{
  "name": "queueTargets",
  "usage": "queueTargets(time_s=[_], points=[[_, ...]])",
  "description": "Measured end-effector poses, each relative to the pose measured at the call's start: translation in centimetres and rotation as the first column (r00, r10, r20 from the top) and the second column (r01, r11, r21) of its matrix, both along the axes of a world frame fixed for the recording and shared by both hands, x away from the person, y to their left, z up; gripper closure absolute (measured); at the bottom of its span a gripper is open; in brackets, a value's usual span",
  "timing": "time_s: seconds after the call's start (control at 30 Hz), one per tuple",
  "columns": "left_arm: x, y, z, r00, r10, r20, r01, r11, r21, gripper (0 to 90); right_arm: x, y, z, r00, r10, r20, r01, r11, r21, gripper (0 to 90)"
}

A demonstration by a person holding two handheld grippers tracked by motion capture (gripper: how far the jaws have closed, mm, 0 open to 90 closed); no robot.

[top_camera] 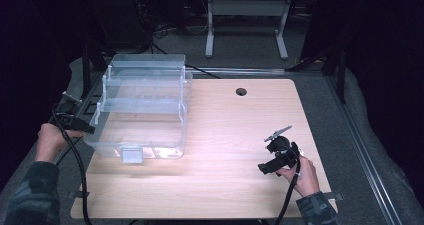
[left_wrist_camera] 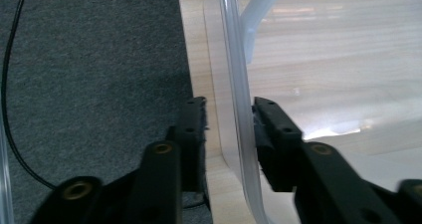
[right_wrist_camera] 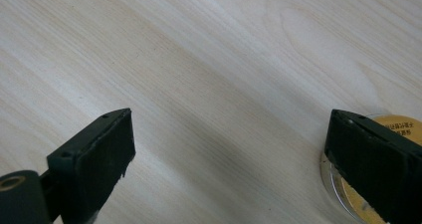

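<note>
At the far left, off the edge of the wooden table [top_camera: 225, 135], the person's left hand [top_camera: 50, 140] holds the left gripper [top_camera: 82, 127] against the left wall of the clear plastic bin [top_camera: 142, 110]. From above, its tips are hard to separate from the dark floor and the bin's glare. In the left gripper view the picture is plainer: the left gripper [left_wrist_camera: 229, 134] straddles the clear plastic bin [left_wrist_camera: 239, 94], one jaw outside over the grey carpet [left_wrist_camera: 89, 59], the other inside. The inner jaw touches the wall; a gap shows by the outer one, so I cannot tell whether it is clenched on the rim or merely set around it. The bin itself sits on the left part of the table, its front latch tab toward the person, its far side overhanging the back edge; through its walls nothing can be made out with certainty. To the right of the bin, well apart from it, the right hand [top_camera: 302, 175] holds the right gripper [top_camera: 270, 157] low over bare wood, much of it a dark blur. In the right gripper view, the right gripper [right_wrist_camera: 229, 154] is released, jaws wide apart over the wooden table [right_wrist_camera: 209, 59], and the jaw at the picture's right covers most of a small round yellow-labelled disc [right_wrist_camera: 398, 127], cut off at the frame's edge, its printing too small to read.
</note>
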State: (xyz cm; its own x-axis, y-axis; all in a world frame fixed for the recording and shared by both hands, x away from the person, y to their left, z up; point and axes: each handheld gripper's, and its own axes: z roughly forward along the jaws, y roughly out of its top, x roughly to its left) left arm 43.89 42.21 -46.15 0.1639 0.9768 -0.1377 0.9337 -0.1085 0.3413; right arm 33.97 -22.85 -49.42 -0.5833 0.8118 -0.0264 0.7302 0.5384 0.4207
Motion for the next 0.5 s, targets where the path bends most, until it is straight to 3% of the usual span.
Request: queueTargets(time_s=[0.07, 0.13, 0.2, 0.3, 0.5], points=[[0.14, -0.2, -0.06, 0.9999, -0.01, -0.003, 0.01, 0.9999, -0.011, 76.7, 0.01, -0.05, 0.06, 1.0, -0.005, 0.007, 0.005, 1.0, 0.004, 6.4], [0.28, -0.57, 0.04, 0.9995, -0.026, -0.016, 0.026, 0.9996, 0.014, 81.7, -0.02, -0.06, 0.22, 0.9997, -0.01, 0.021, 0.01, 0.9999, -0.001, 6.5], [0.34, -0.75, 0.08, 0.9993, -0.032, -0.019, 0.032, 0.9991, 0.029, 82.1, -0.04, -0.1, 0.34, 0.9996, -0.011, 0.025, 0.011, 0.9999, 0.004, 6.7], [0.27, -0.56, 0.01, 0.9995, -0.03, -0.011, 0.03, 0.9995, 0.013, 82.3, -0.05, -0.19, 0.36, 0.9997, -0.015, 0.021, 0.015, 0.9999, 0.006, 6.7], [0.09, -0.7, -0.01, 0.9993, -0.039, -0.002, 0.039, 0.999, 0.021, 82.6, 0.18, -0.47, 0.32, 0.9992, -0.027, 0.027, 0.027, 0.9995, 0.014, 7.5]])
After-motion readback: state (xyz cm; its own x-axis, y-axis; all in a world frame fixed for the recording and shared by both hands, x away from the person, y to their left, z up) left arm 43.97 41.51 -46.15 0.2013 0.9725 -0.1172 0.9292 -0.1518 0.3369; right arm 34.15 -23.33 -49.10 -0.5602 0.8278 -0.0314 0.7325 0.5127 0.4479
